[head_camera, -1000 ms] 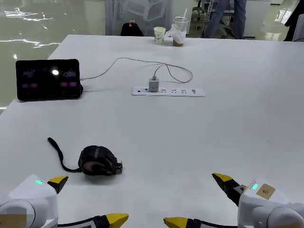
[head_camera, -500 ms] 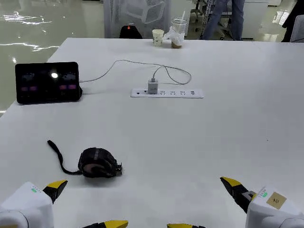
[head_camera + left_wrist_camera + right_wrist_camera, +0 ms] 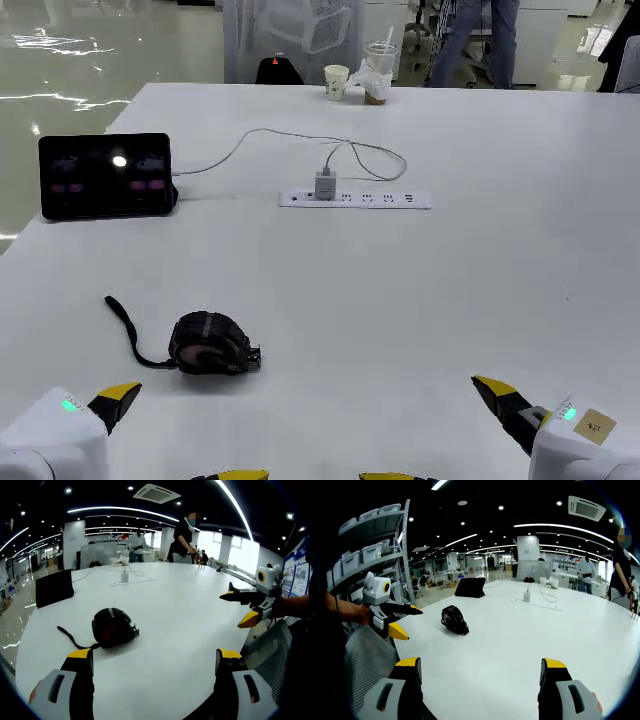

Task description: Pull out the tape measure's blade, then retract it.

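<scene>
One white table [image 3: 450,280]. One dark tablet [image 3: 105,176] far left; one power strip [image 3: 355,199] mid-table. Two grippers: left gripper [image 3: 154,656], right gripper [image 3: 481,663], jaws spread wide, holding nothing. One black tape measure [image 3: 208,343] near-left on table, blade in, untouched. Two cups [image 3: 337,80] at far edge.

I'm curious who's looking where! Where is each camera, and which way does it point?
Head view: on the person's head, looking forward and down at the tape measure on the table; left hand-held gripper and right hand-held gripper poke in below, open.
Left gripper view: rides the left hand-held gripper, looking along its jaws at the tape measure; right one and an arm at right.
Right gripper view: rides the right one, same target; left one and an arm at left.
All share the tape measure.
</scene>
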